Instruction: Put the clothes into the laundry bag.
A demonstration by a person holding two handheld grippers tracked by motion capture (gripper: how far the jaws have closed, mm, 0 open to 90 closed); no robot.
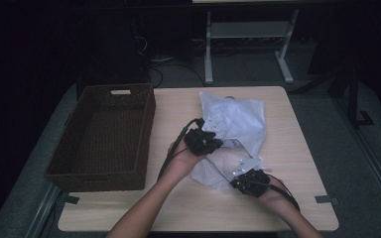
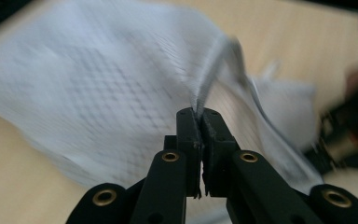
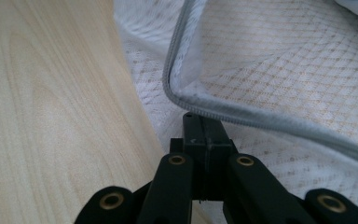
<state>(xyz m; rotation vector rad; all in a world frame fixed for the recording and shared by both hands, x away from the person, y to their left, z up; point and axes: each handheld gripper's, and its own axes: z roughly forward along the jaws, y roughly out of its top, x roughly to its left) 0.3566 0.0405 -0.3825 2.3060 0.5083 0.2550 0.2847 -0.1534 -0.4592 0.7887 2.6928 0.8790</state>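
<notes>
Nearest the person, the right tool (image 1: 241, 174) pinches the grey-piped hem of the limp, light white mesh laundry bag (image 1: 233, 124) on the pale wooden bench (image 1: 297, 148), beyond which the left tool (image 1: 213, 142) pinches another hem, right of the brown wicker basket (image 1: 104, 134).

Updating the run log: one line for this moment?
left gripper: shut on mesh bag hem | right gripper: shut on mesh bag edge | basket: empty

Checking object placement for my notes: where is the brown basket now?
In the high view, the brown basket stands on the table's left side, left of the white mesh bag.
</notes>
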